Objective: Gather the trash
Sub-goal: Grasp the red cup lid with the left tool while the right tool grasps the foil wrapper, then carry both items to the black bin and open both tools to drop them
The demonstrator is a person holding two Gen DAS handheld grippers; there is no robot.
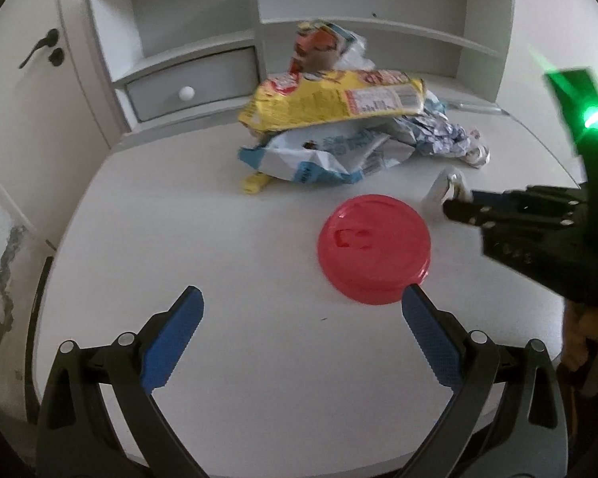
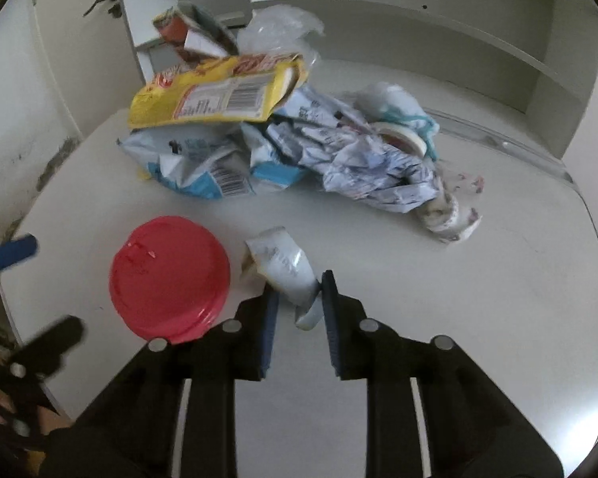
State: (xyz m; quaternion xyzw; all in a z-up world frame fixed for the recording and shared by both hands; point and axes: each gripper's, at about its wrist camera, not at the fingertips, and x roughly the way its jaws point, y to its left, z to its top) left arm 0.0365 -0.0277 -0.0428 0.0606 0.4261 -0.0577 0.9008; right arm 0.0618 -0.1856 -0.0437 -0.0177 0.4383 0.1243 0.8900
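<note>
A pile of trash lies on the white desk (image 1: pixel 179 239): a yellow snack bag (image 1: pixel 331 99) (image 2: pixel 215 95) on top, a blue-white bag (image 1: pixel 319 155) (image 2: pixel 203 163) under it, crumpled printed paper (image 2: pixel 370 167) to the right. A red plastic lid (image 1: pixel 372 249) (image 2: pixel 169 277) lies nearer. My left gripper (image 1: pixel 302 306) is open and empty, its right fingertip at the lid's near edge. My right gripper (image 2: pixel 299 290) is shut on a small white crumpled wrapper (image 2: pixel 283 263), which also shows in the left wrist view (image 1: pixel 444 189).
A white shelf unit (image 1: pixel 291 12) with a grey drawer (image 1: pixel 195 83) stands at the back of the desk. A white door with a black handle (image 1: pixel 40 47) is at the left. An orange carton (image 2: pixel 187 32) and clear plastic (image 2: pixel 283 28) lie behind the pile.
</note>
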